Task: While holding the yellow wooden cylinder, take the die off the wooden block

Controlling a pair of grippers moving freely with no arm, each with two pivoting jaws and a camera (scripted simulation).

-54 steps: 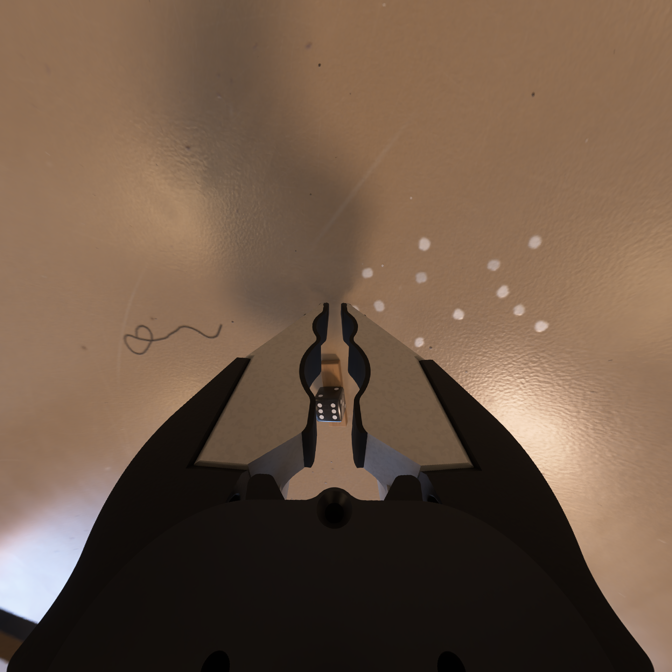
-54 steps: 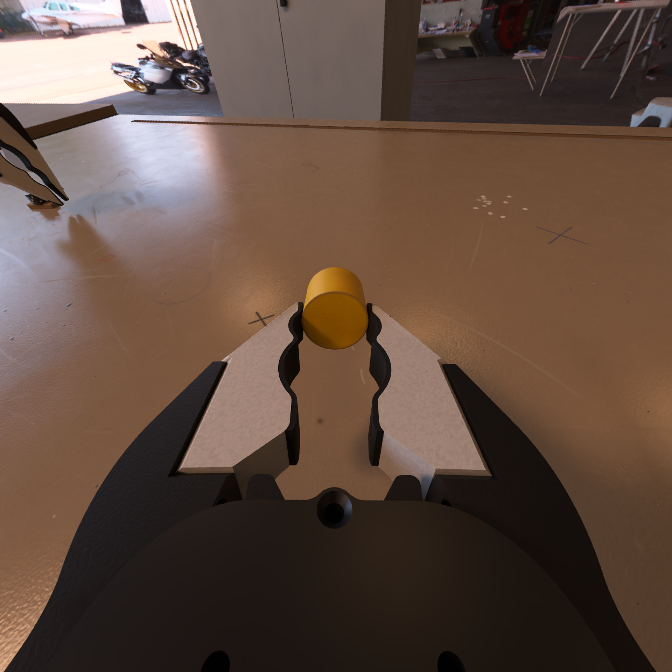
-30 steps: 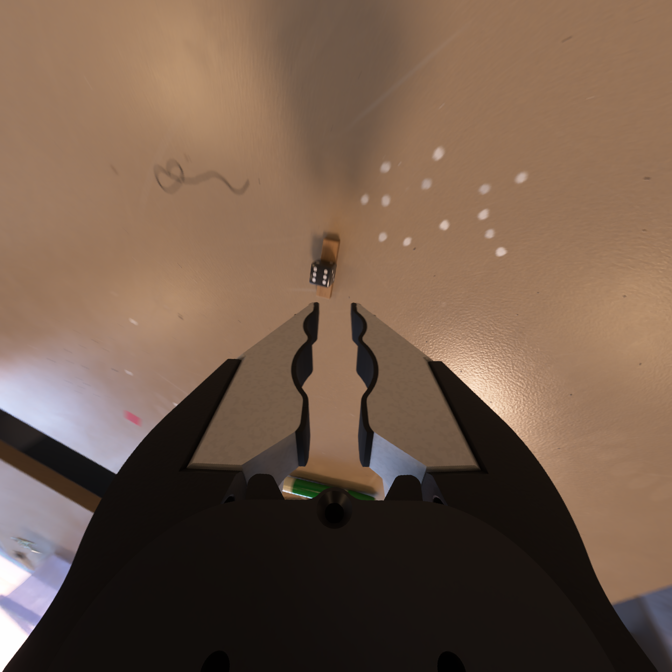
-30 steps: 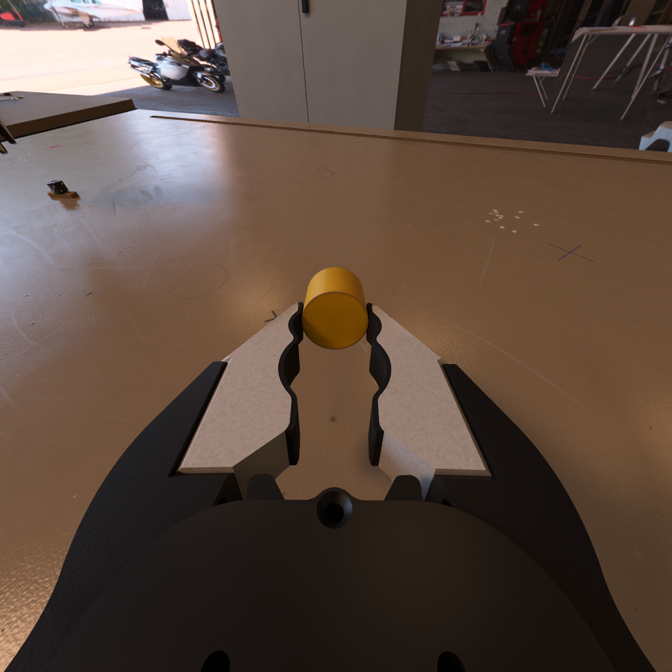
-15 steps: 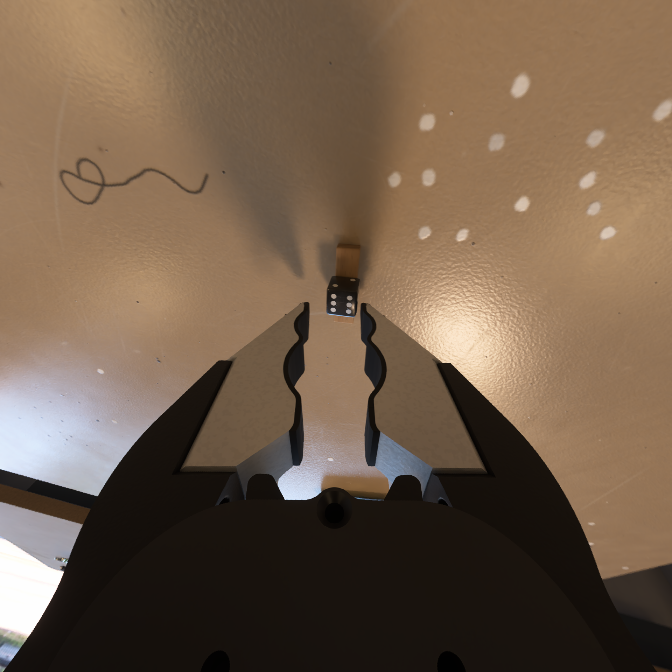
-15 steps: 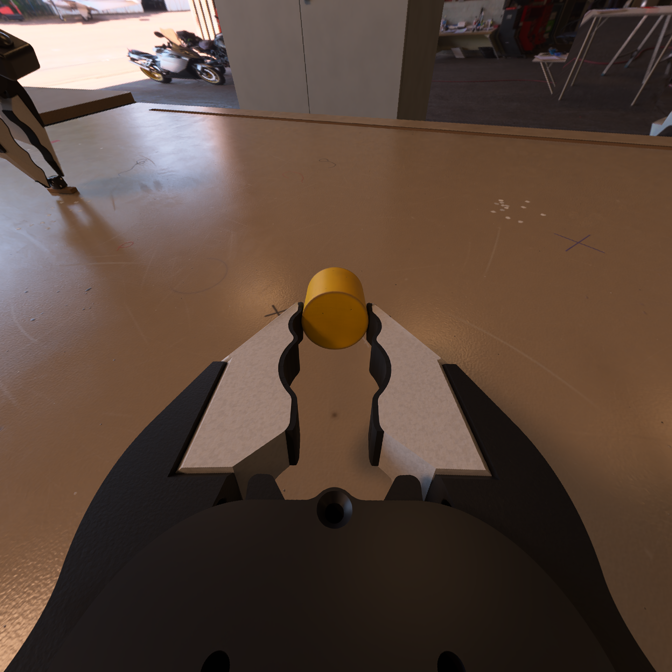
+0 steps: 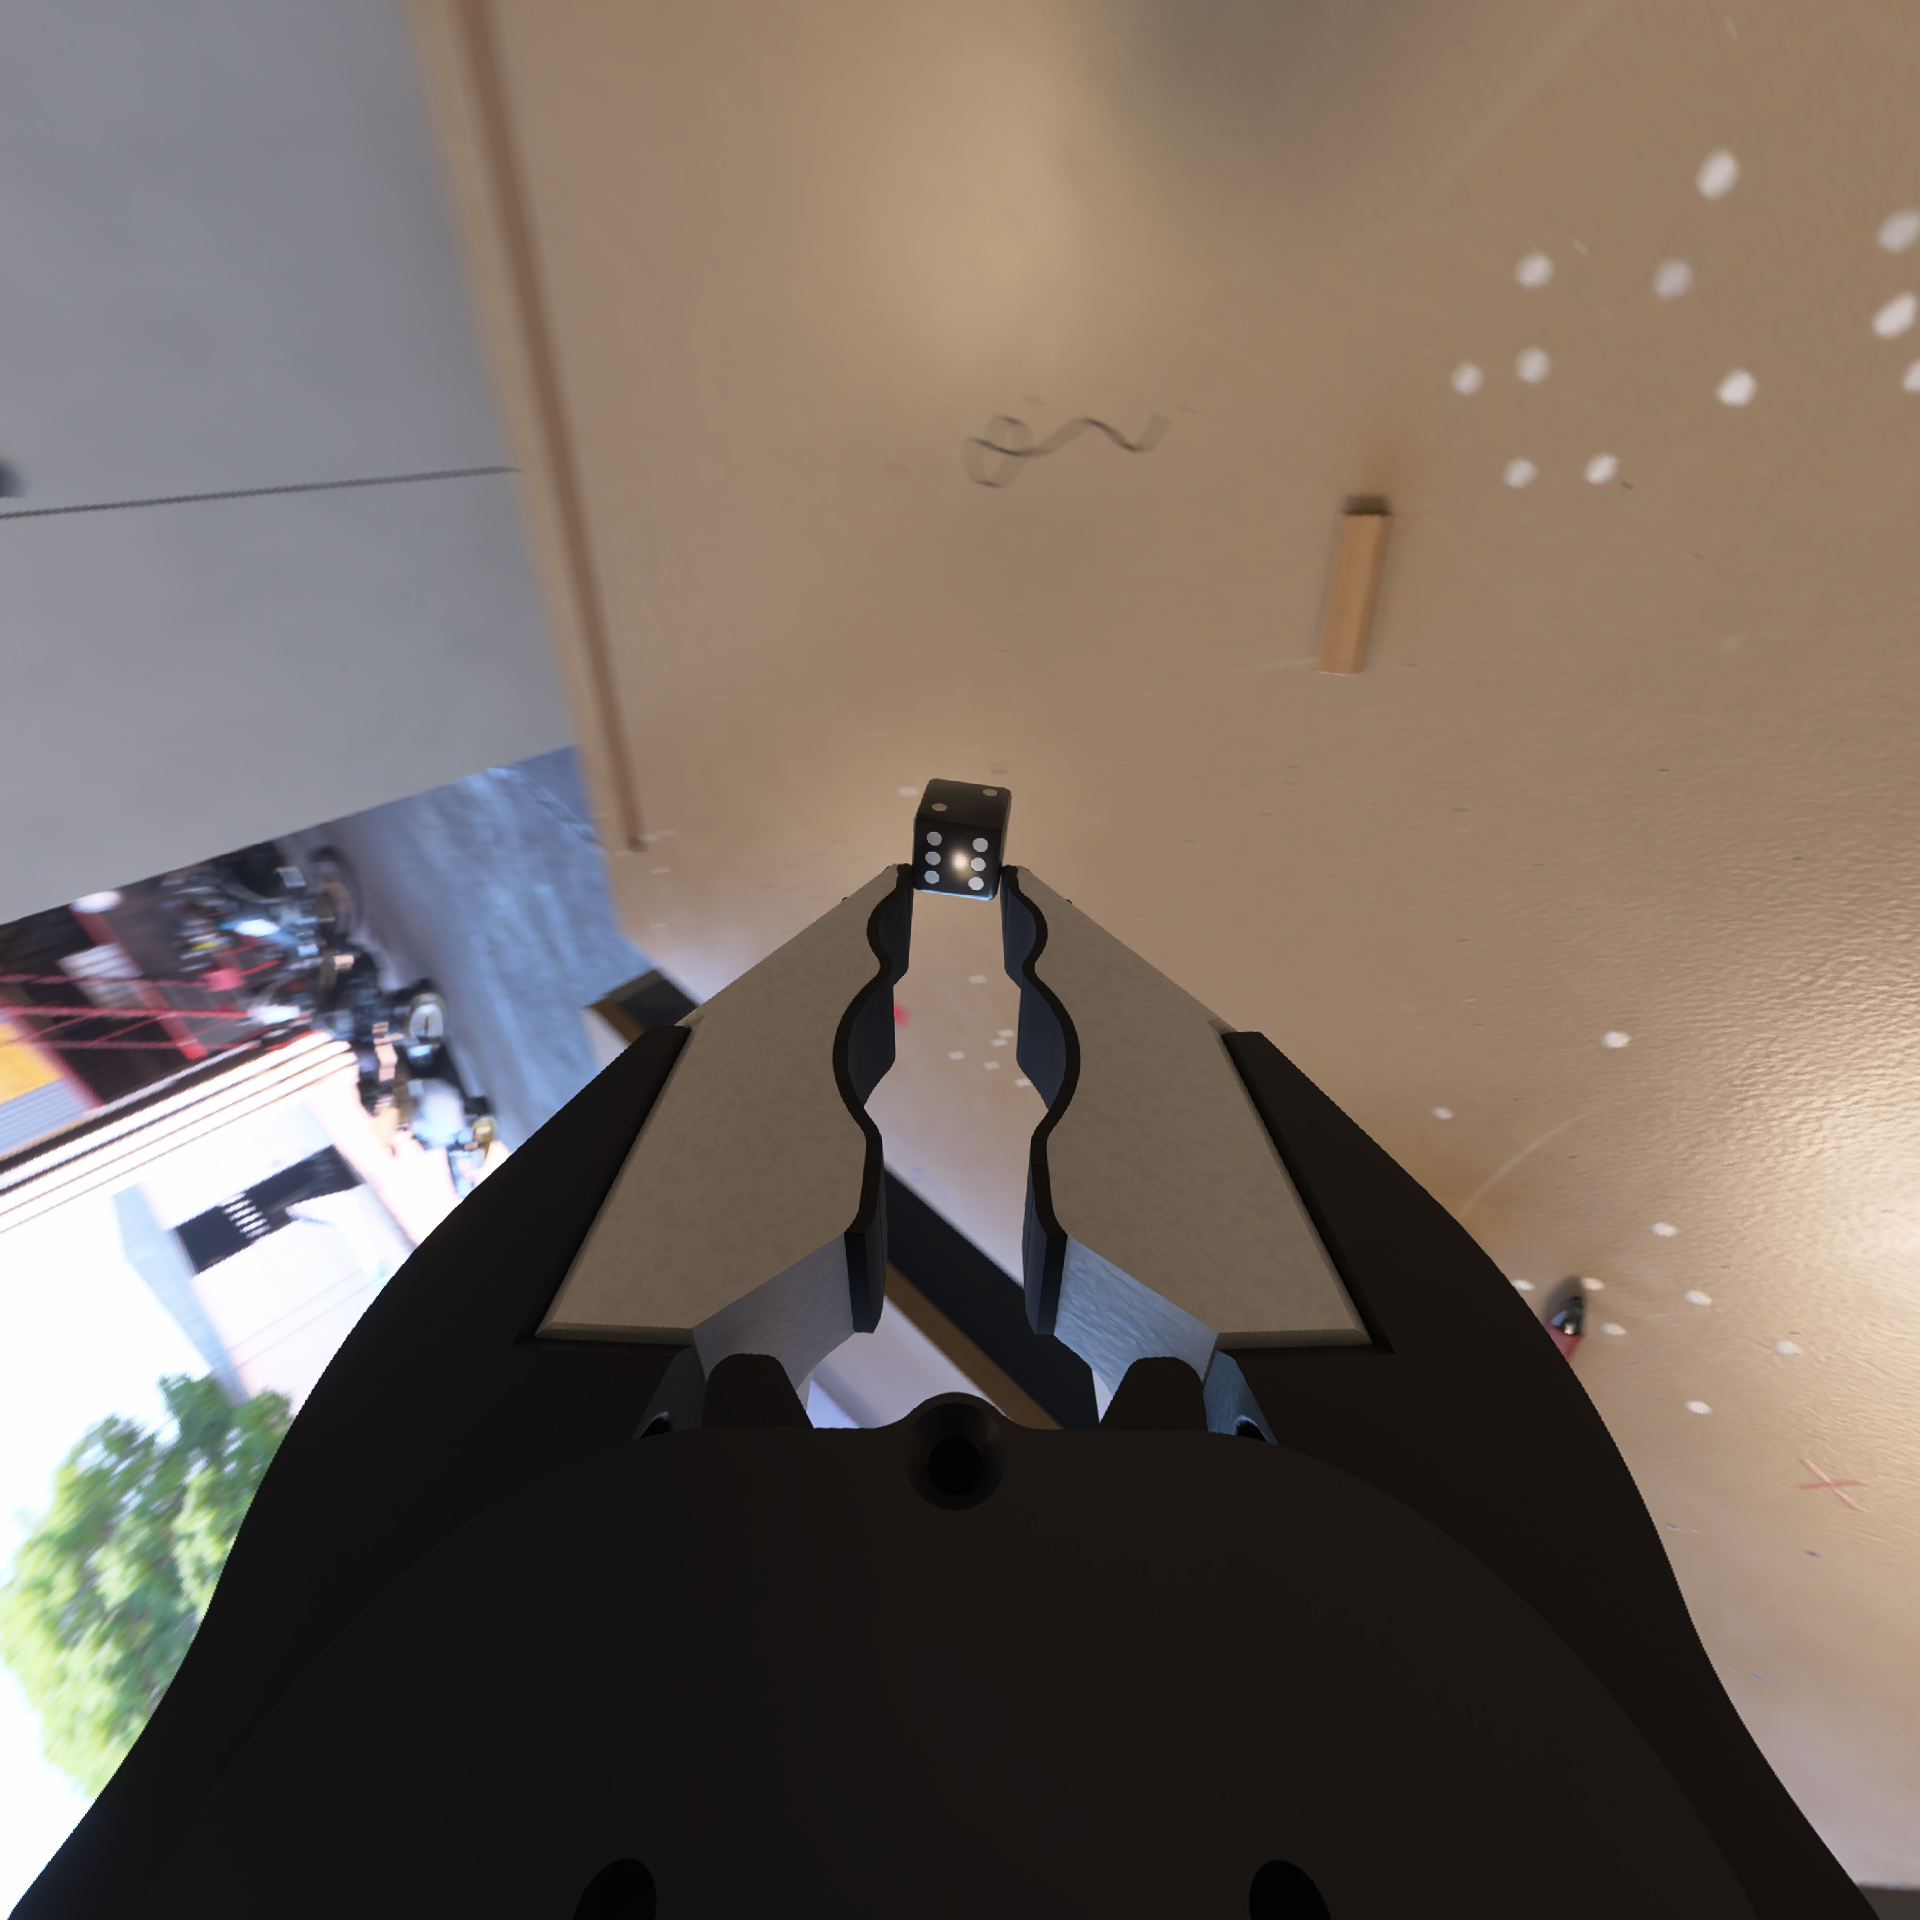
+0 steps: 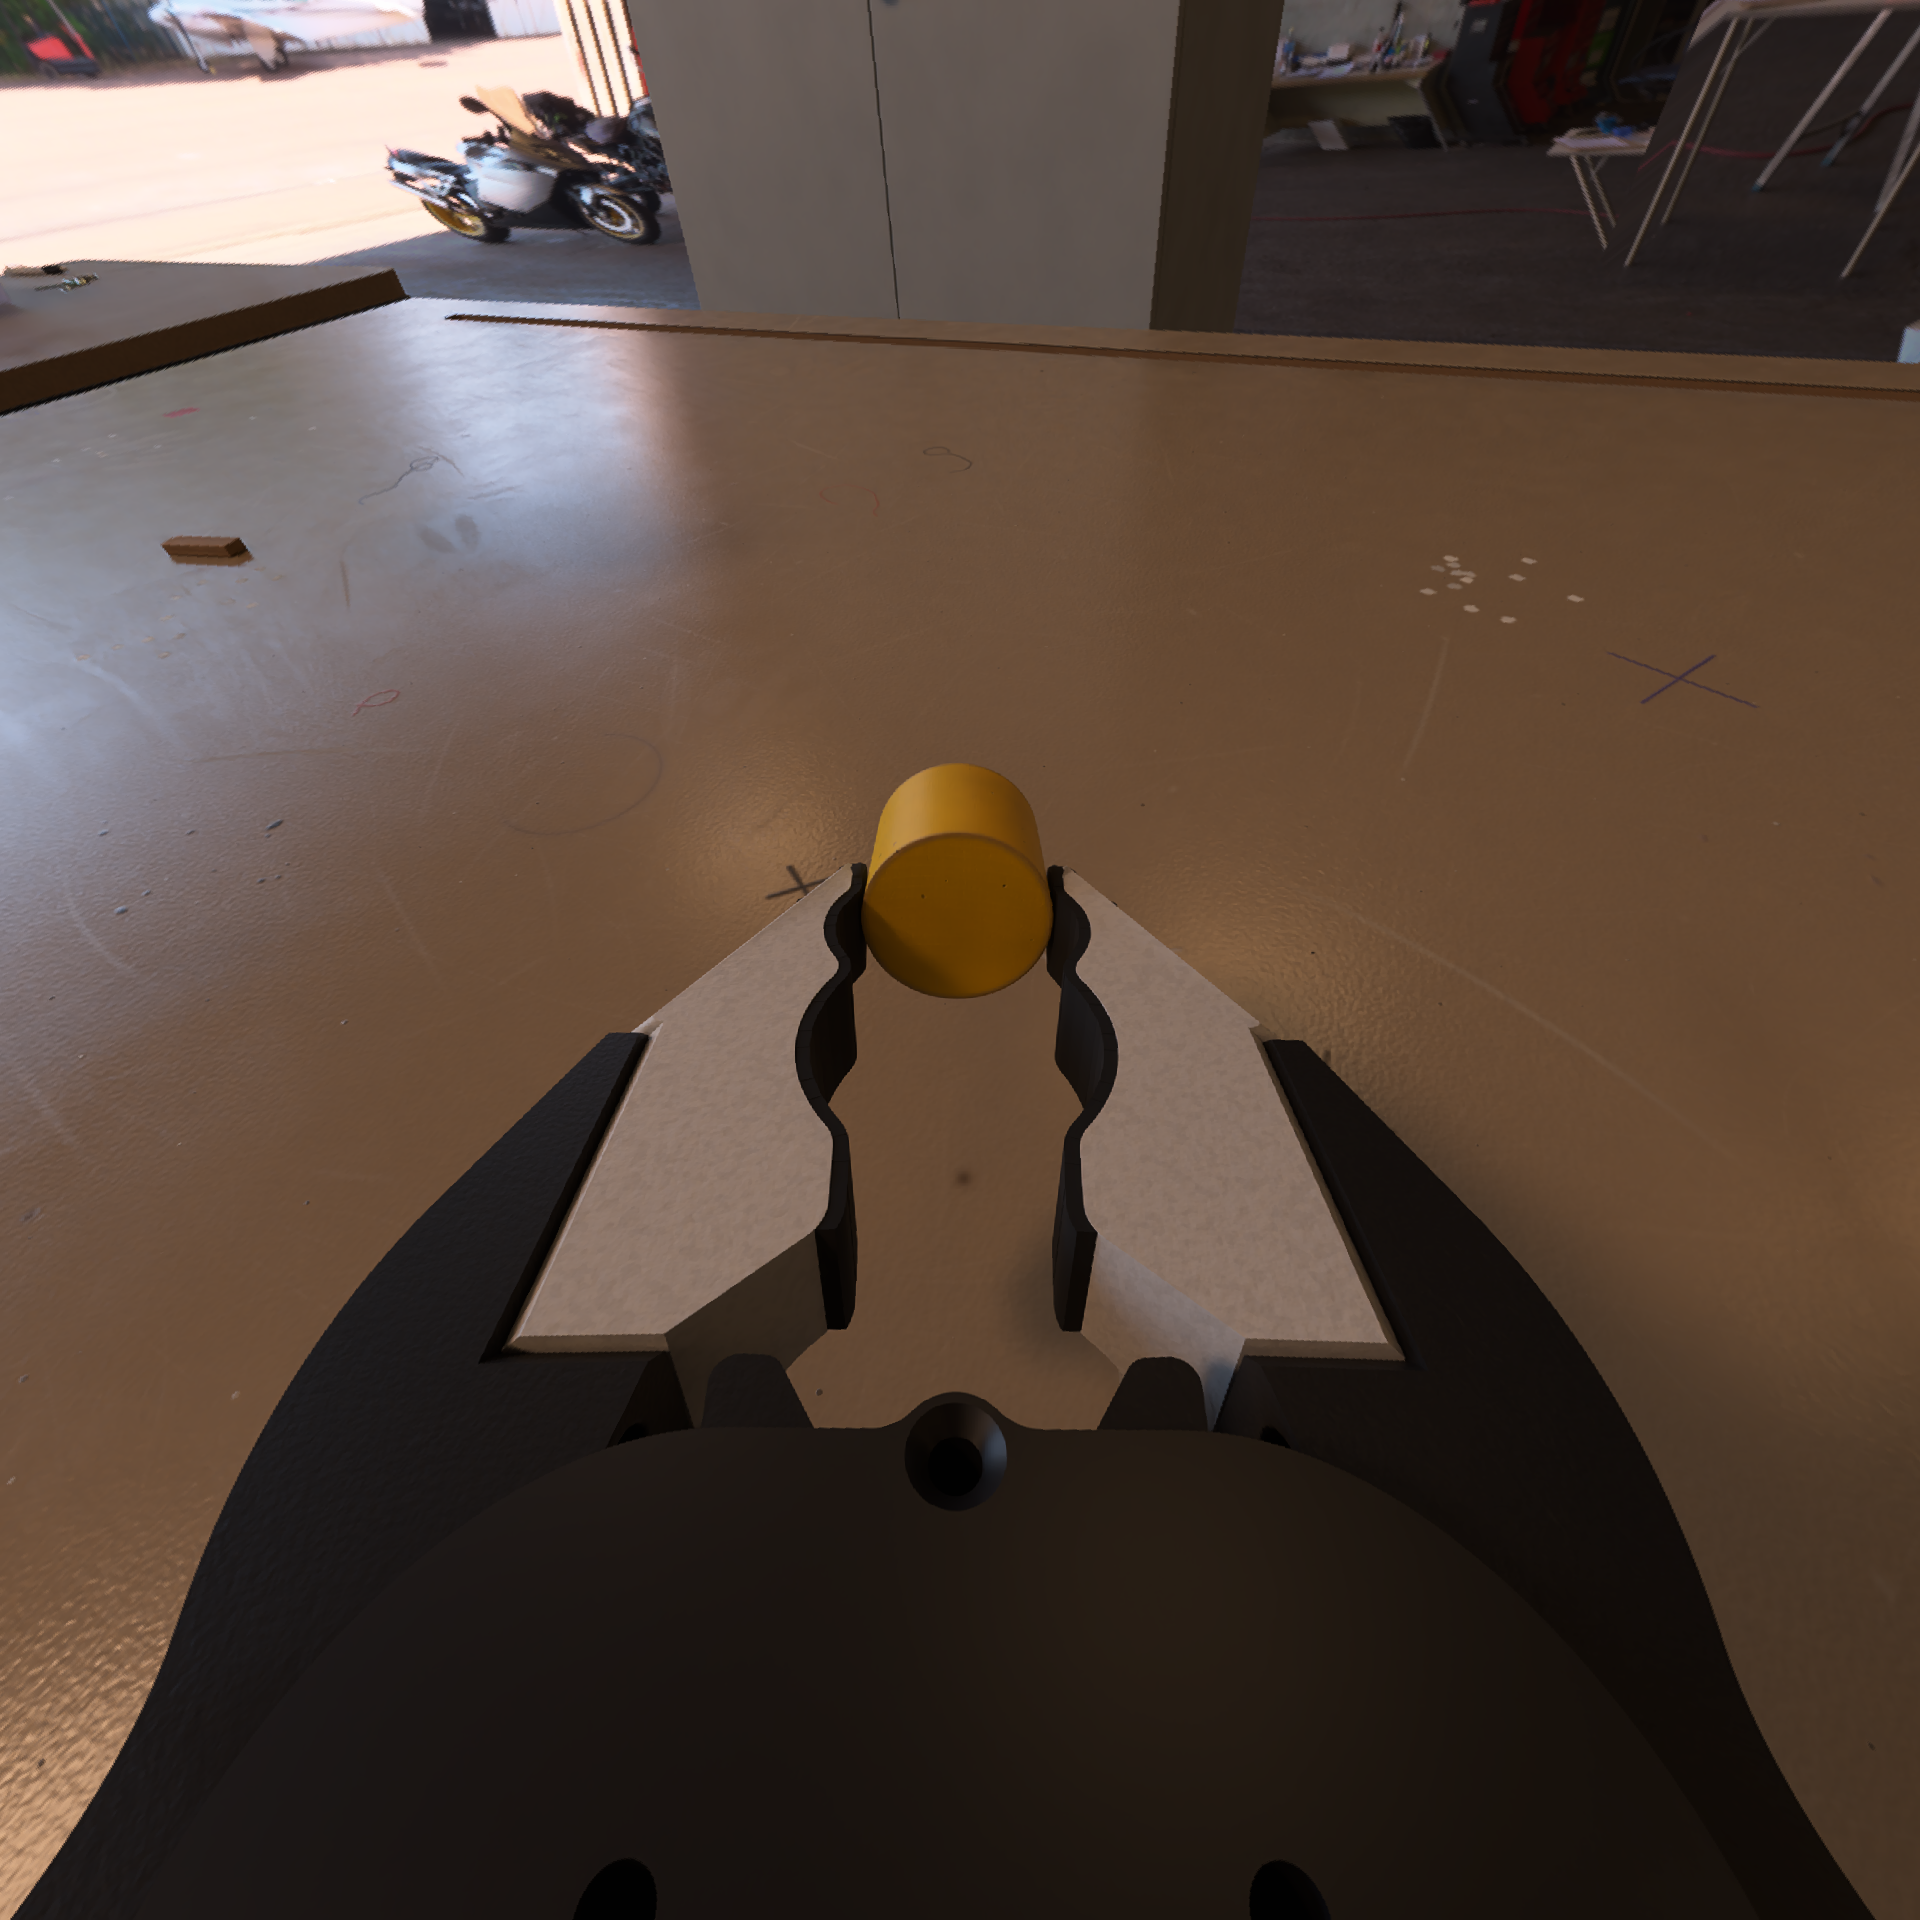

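The brown tabletop is bare around the wooden block, which lies flat near its left edge beside a pencil squiggle and white dots. The left gripper pinches the die at its fingertips, now lifted clear of the block it sat on half a second ago. The right gripper still clamps the yellow wooden cylinder above mid-table.

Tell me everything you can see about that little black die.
The die is a small, glossy black cube with white pips and slightly rounded edges. The face toward the camera shows six pips; the face above shows two. It is pinched at the very tips of the left gripper, one of the fingers pressing each side. It is off the wooden block, which lies bare on the tan table beyond.
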